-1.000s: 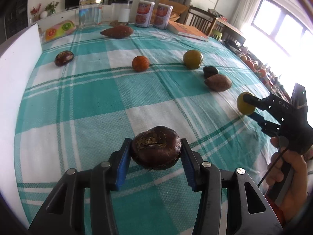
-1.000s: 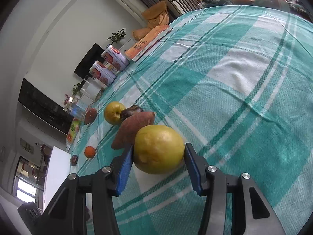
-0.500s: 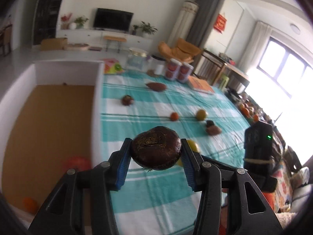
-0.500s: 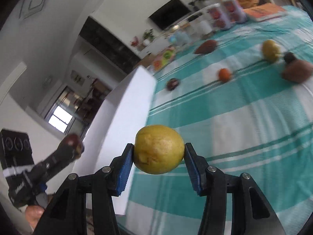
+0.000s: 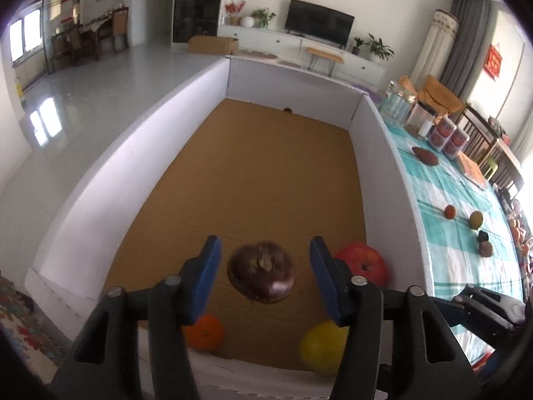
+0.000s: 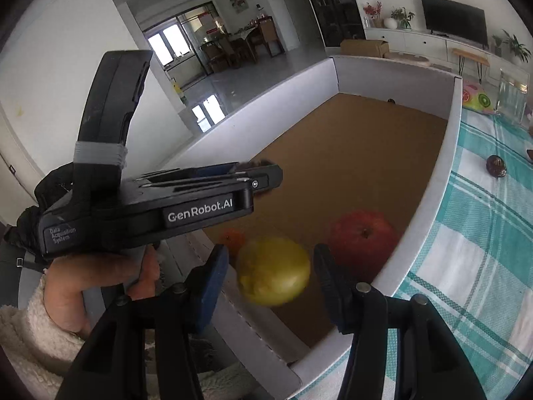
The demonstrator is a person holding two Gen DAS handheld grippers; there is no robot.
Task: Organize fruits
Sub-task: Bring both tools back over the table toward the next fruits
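We see a black television (image 5: 319, 22) on a long white cabinet (image 5: 299, 48) against the far wall, with potted plants (image 5: 378, 46) and red flowers (image 5: 234, 8) along its top. A brown cardboard carton (image 5: 212, 45) sits on the glossy grey floor (image 5: 83, 83) in front of it. To the far left we make out a dining table with chairs (image 6: 238, 48) by a window. On the checked tablecloth (image 6: 479, 250) stand a clear glass jar (image 5: 398, 104) and, just beside it, red-labelled tins (image 5: 448, 136), with an orange book (image 5: 473, 173) near them. A red hanging (image 5: 494, 62) marks the right wall.
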